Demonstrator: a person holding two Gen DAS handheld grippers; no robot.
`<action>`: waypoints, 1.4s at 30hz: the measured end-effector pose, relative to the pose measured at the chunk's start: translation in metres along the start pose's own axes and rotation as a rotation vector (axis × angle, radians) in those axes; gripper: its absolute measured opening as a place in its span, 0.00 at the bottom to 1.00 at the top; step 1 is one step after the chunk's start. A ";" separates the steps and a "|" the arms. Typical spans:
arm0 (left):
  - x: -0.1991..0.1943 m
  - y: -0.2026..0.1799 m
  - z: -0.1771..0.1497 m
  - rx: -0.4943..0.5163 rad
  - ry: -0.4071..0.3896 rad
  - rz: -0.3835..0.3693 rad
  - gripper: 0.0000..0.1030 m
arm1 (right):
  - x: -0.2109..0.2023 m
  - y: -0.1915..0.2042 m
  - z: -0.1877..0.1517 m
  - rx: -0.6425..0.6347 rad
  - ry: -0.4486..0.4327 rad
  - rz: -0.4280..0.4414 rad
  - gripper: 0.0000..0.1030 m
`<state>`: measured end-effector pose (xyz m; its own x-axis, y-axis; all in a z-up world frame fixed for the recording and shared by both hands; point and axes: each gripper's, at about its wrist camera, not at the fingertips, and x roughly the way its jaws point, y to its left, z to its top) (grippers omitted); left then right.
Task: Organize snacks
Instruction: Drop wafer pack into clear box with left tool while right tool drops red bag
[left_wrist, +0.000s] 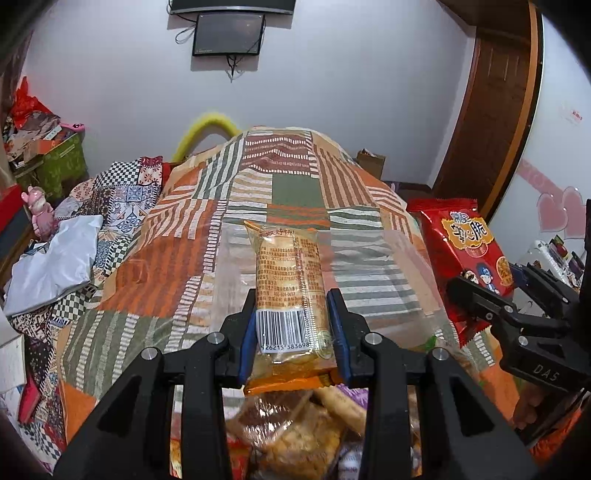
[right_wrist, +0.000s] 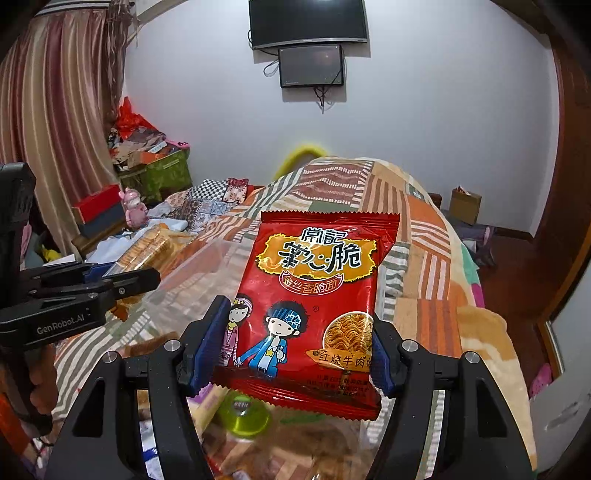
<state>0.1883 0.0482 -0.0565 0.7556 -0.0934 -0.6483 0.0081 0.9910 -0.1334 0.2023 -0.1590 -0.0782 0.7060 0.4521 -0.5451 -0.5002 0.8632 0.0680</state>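
Observation:
My left gripper (left_wrist: 293, 325) is shut on a yellow cracker packet (left_wrist: 288, 280) with a barcode, held upright above a clear plastic bin (left_wrist: 417, 266) on the patchwork bedspread. My right gripper (right_wrist: 291, 343) is shut on a red crispy-noodle packet (right_wrist: 314, 295), held up over the same clear bin (right_wrist: 192, 273). The red packet (left_wrist: 469, 254) and right gripper (left_wrist: 491, 295) show at the right of the left wrist view. The left gripper (right_wrist: 122, 280) and its cracker packet (right_wrist: 147, 247) show at the left of the right wrist view. A pile of loose snacks (left_wrist: 295, 435) lies below my left gripper.
The patchwork bedspread (left_wrist: 295, 177) covers a bed. A green round lid (right_wrist: 243, 410) and more snacks lie under the right gripper. White cloth (left_wrist: 55, 266) and clutter boxes (left_wrist: 59, 158) are at the left. A wooden door (left_wrist: 495, 110) stands at the right.

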 end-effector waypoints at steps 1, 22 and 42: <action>0.005 0.001 0.003 0.000 0.007 0.000 0.34 | 0.003 -0.001 0.001 0.001 0.003 -0.001 0.62; 0.092 -0.003 0.011 0.059 0.207 0.013 0.34 | 0.082 -0.005 -0.001 -0.022 0.208 0.028 0.62; 0.074 -0.001 0.009 0.032 0.173 0.006 0.46 | 0.075 0.000 -0.002 -0.040 0.239 0.005 0.66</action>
<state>0.2503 0.0409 -0.0974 0.6320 -0.1001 -0.7684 0.0273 0.9939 -0.1071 0.2541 -0.1255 -0.1203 0.5669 0.3865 -0.7275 -0.5266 0.8491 0.0408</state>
